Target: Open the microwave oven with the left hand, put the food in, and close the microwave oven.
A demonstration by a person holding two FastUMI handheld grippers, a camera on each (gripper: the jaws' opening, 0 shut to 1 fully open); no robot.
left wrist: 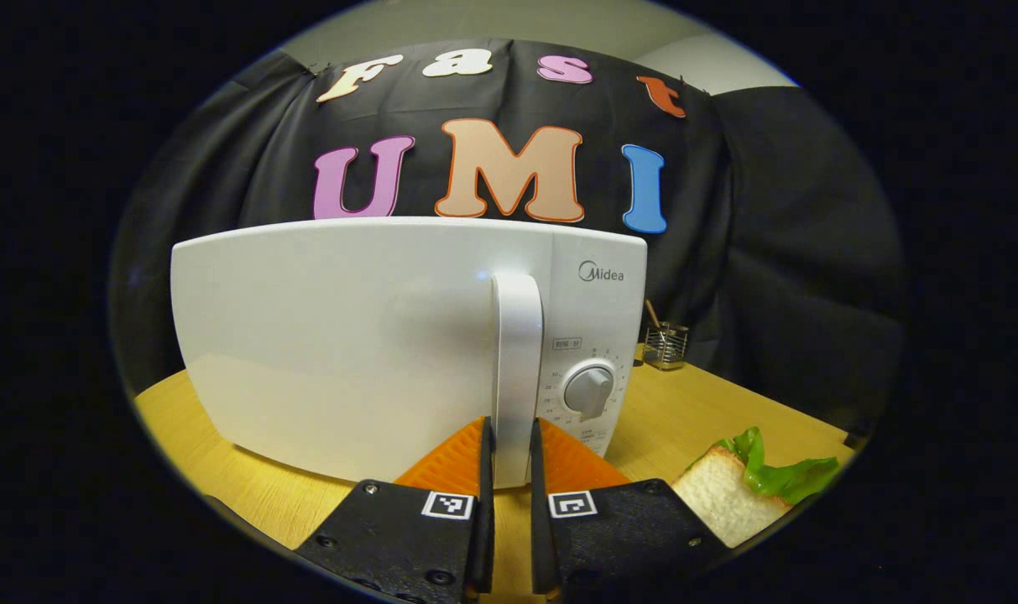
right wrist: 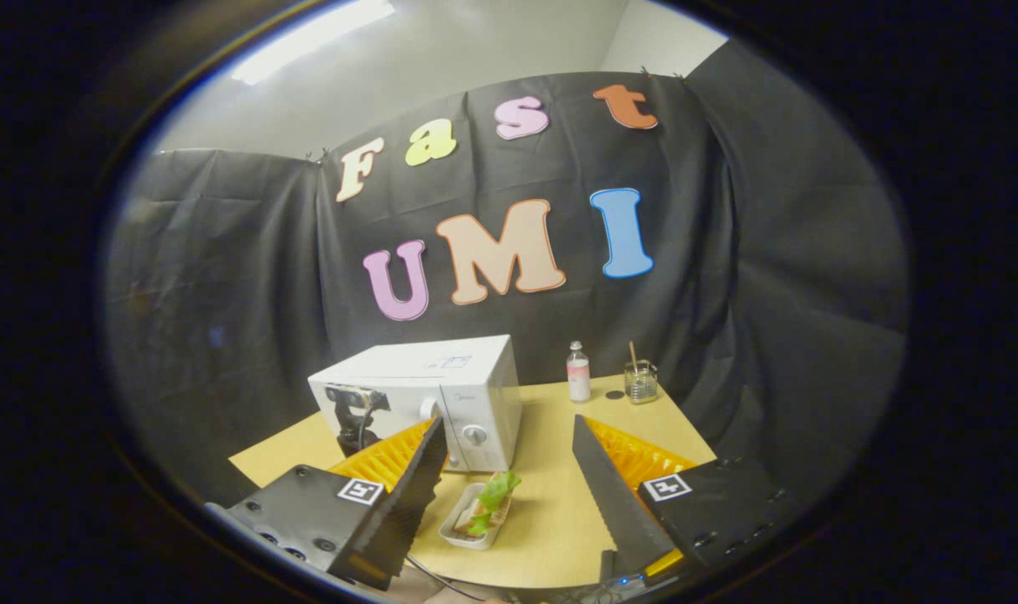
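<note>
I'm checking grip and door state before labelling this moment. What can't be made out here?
- Left gripper view: the door handle's lower end sits behind the left gripper; contact unclear.
- Microwave interior: hidden by its door.
- Right gripper view: the sandwich tray is partly hidden by a finger.

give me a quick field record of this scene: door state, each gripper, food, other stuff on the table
microwave: on the wooden table, door closed
left gripper: fingers nearly together, straddling the door handle; grip contact unclear
right gripper: open, holding nothing, above the table
food: bread with lettuce in a tray, in front of the microwave
other: bottle, glass jar near the wall
</note>
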